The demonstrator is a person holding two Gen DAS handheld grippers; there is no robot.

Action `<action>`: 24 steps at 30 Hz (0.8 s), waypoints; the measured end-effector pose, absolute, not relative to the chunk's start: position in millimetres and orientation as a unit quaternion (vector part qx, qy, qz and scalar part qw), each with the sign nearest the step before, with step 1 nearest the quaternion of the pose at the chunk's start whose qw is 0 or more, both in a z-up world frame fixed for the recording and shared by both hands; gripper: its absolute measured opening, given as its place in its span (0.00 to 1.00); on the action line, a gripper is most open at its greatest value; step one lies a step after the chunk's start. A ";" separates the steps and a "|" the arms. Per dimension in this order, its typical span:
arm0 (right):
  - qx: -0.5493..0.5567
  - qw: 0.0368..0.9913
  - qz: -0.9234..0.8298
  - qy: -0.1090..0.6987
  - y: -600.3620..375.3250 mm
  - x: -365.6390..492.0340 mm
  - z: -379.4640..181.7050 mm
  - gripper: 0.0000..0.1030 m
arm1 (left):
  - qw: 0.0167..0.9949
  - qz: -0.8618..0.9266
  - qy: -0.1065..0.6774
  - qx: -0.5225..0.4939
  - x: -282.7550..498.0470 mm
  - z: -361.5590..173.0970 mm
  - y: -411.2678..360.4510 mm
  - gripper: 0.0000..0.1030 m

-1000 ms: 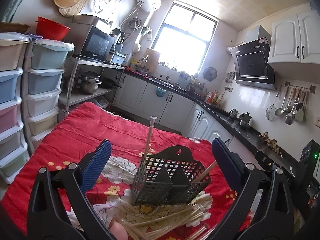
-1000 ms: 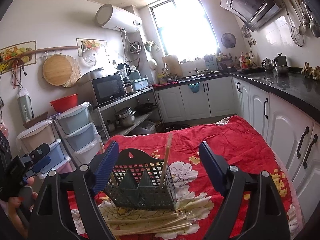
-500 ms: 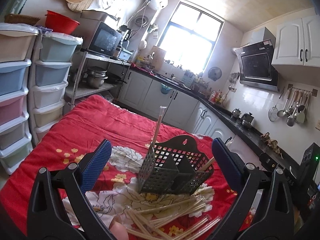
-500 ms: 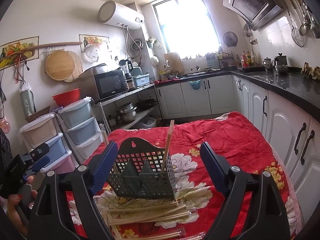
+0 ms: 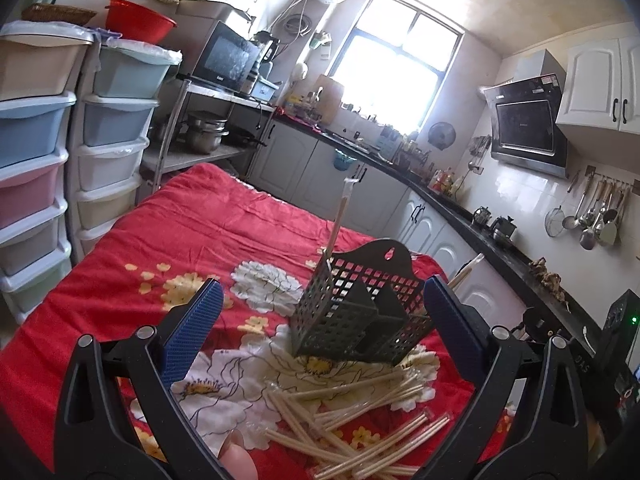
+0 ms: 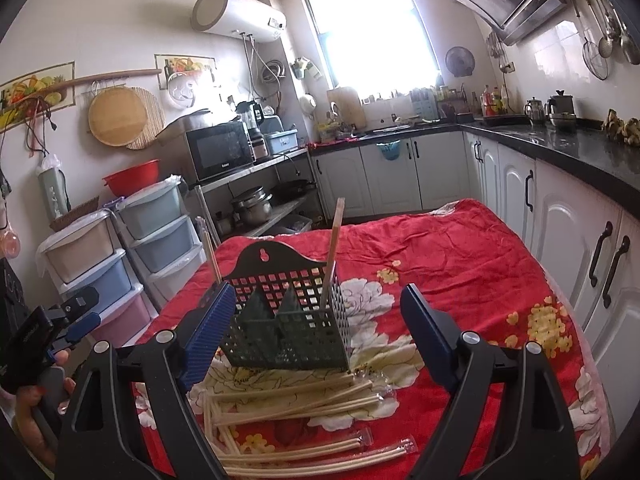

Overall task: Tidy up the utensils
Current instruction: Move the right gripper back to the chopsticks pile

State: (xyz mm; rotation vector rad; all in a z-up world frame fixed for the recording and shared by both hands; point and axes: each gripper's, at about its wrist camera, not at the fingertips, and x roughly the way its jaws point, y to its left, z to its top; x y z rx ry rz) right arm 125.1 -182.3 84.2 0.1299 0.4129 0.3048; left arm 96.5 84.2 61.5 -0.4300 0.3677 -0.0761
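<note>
**Wrapped chopsticks: scatter and tip-over risks**

Wrapped chopsticks (image 6: 296,400) lie loosely crossed on the red cloth (image 6: 460,256) at the lower centre of both views. The left gripper (image 5: 320,324) and the right gripper (image 6: 316,328) both stand released and empty. A grab into the pile likely lifts several sticks or flicks neighbours away. Beyond it, the green basket (image 6: 288,328) holds upright sticks; a knock could tip it.

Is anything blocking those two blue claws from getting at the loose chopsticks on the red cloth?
Nothing visible does. The wrapped chopsticks lie in an open pile on the cloth, in front of the dark basket. The right gripper and left gripper are both open and empty above them.
</note>
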 end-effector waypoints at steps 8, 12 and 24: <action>0.058 0.962 0.150 0.222 -182.2 124.6 71.7 0.79 | 0.953 -0.034 0.210 -0.215 95.4 41.4 84.8 0.90; 0.054 0.960 0.150 0.229 -181.8 124.0 66.4 0.79 | 0.951 -0.032 0.223 -0.213 94.3 31.8 85.3 0.90; 0.037 0.952 0.144 0.267 -178.7 126.5 41.3 0.79 | 0.942 -0.034 0.273 -0.195 93.0 5.6 74.8 0.90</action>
